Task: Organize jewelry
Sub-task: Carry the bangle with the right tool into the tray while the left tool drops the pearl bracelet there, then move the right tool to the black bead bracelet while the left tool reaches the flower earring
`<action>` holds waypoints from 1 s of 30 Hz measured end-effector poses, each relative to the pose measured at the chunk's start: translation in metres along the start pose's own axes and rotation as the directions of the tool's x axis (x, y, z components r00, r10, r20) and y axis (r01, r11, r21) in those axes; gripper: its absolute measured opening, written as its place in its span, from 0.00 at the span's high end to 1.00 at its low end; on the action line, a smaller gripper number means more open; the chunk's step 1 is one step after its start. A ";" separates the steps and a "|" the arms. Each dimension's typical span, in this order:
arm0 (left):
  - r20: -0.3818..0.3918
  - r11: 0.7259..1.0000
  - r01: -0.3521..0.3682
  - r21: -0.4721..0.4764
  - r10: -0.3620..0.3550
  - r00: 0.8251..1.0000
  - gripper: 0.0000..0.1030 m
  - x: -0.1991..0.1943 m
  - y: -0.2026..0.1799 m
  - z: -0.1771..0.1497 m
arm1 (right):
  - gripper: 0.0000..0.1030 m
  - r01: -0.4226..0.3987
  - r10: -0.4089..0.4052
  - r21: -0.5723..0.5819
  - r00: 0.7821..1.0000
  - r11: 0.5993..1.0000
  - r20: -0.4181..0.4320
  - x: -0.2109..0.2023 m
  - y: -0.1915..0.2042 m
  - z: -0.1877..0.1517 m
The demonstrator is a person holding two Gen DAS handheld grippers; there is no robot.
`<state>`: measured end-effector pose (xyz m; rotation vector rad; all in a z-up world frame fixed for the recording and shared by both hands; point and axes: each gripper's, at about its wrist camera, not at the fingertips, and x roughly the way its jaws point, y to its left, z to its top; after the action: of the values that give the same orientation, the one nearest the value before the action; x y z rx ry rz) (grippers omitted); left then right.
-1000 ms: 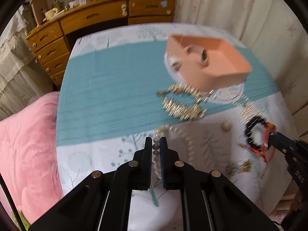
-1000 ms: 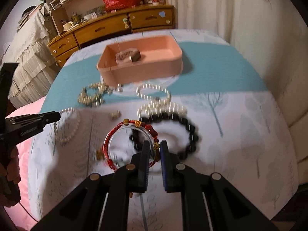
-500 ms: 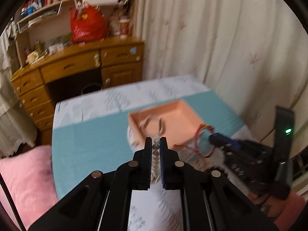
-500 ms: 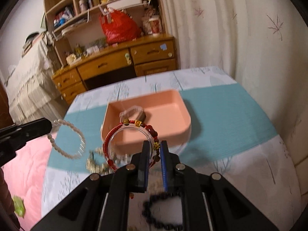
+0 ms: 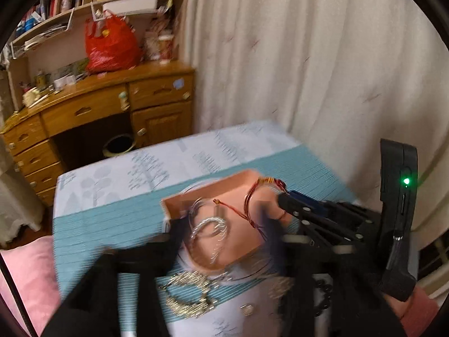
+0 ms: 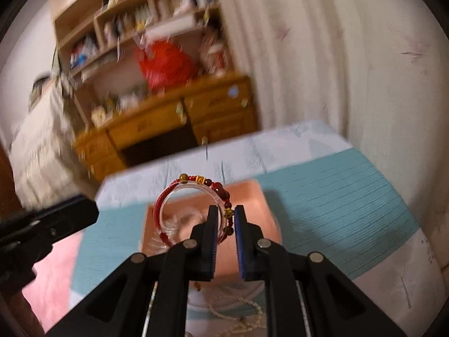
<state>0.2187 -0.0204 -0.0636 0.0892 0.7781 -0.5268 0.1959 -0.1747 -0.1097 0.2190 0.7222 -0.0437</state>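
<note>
A pink tray sits on the teal-striped tablecloth. My left gripper is blurred and open wide above the tray, and the white pearl bracelet lies in the tray below it. My right gripper is shut on a red beaded bracelet with a clear bangle and holds it over the tray. The same gripper shows from the side in the left wrist view, with the red bracelet hanging from it.
A gold chain piece and a black bead bracelet lie on the cloth near the tray's front. A pearl strand lies under my right gripper. A wooden desk and a curtain stand behind. A pink cushion is at left.
My left gripper has opened and the pearl bracelet has dropped into the tray. My right gripper has carried the red bracelet forward over the tray.
</note>
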 end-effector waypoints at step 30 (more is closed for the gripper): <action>-0.530 0.993 -0.104 -0.065 0.054 0.846 0.10 0.029 0.000 -0.142 | 0.45 0.060 -0.057 0.000 0.958 0.998 -0.282 -0.078 -0.026 -0.150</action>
<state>0.1441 0.0057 -0.1854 0.1865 1.3333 -0.3872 0.0366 -0.1710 -0.1722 0.2144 1.0129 -0.0730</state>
